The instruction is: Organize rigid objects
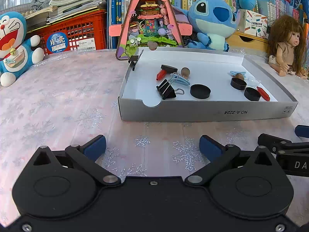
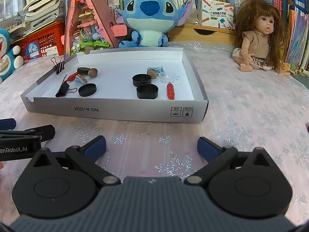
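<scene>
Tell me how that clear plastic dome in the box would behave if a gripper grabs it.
The clear dome looks thin and glossy, so probably light and slippery between pads. Its rounded shell may rock or skid when nudged, and hard squeezing might crack it. The small rim tab seems the safer grip point.

The grey box (image 2: 115, 109) carries "NO.A-222A" upside down on its near wall, with two small handling symbols toward its right end. At about one o'clock behind it, a white carton (image 2: 216, 13) reads "POCKET LABEL PRINTER" under Chinese characters. At ten o'clock, a round blue sticker (image 1: 57, 43) on the red crate (image 1: 81, 31) shows "月亮"; the left gripper (image 2: 19, 135) at the right view's edge reads "enRobot.AI".
</scene>
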